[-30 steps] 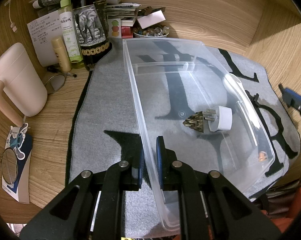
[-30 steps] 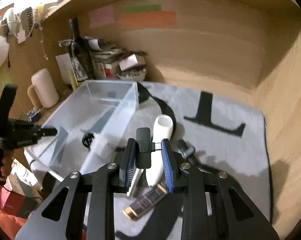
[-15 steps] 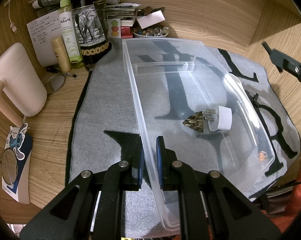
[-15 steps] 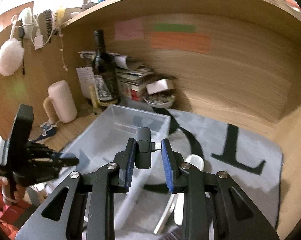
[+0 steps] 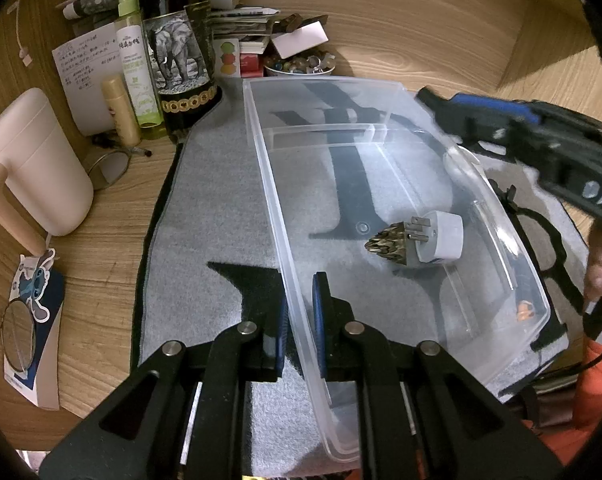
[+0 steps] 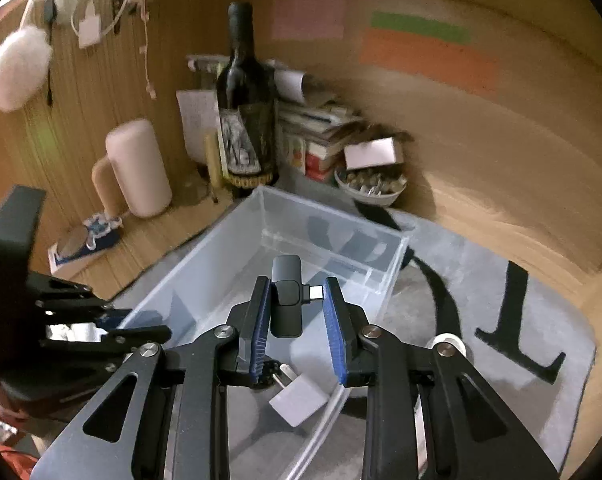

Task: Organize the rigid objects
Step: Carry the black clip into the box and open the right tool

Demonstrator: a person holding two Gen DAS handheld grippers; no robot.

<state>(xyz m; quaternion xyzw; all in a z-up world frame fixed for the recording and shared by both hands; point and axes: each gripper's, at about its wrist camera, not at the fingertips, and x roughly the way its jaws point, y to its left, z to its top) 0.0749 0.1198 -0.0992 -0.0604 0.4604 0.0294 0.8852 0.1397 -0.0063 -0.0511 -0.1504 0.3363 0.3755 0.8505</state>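
Right gripper (image 6: 297, 320): blue pads clamped on a small dark dongle (image 6: 286, 300), which stands upright between them; its body rests against the left pad, and its short metal plug tip points sideways and meets the right pad. The dongle is carried in the air above the open clear plastic bin (image 6: 393, 256), over the bin's interior, not touching its floor. Directly below the jaws, on the bin floor, lies a white plug adapter (image 6: 299, 400) with its prongs pointing up-left toward a dark spiky object that is mostly hidden behind the left finger. Left gripper (image 5: 299, 320): jaws closed on the bin's near long wall (image 5: 285, 264), one pad outside, one inside, the thin wall pinched between them. In the left wrist view, the adapter (image 5: 439, 242) lies on its side in the middle of the bin floor, prongs touching a spiky brown cone-like piece (image 5: 389, 242); a small orange item (image 5: 525, 310) sits apart in the near right corner. The bin stands on a grey mat with black lettering (image 5: 221, 216) on a wooden desk (image 5: 97, 280). Beyond the bin's far end: a dark wine bottle (image 6: 243, 120), a pale pink jug (image 5: 37, 164), a stack of books (image 6: 321, 132) and a bowl of small items (image 6: 371, 186).
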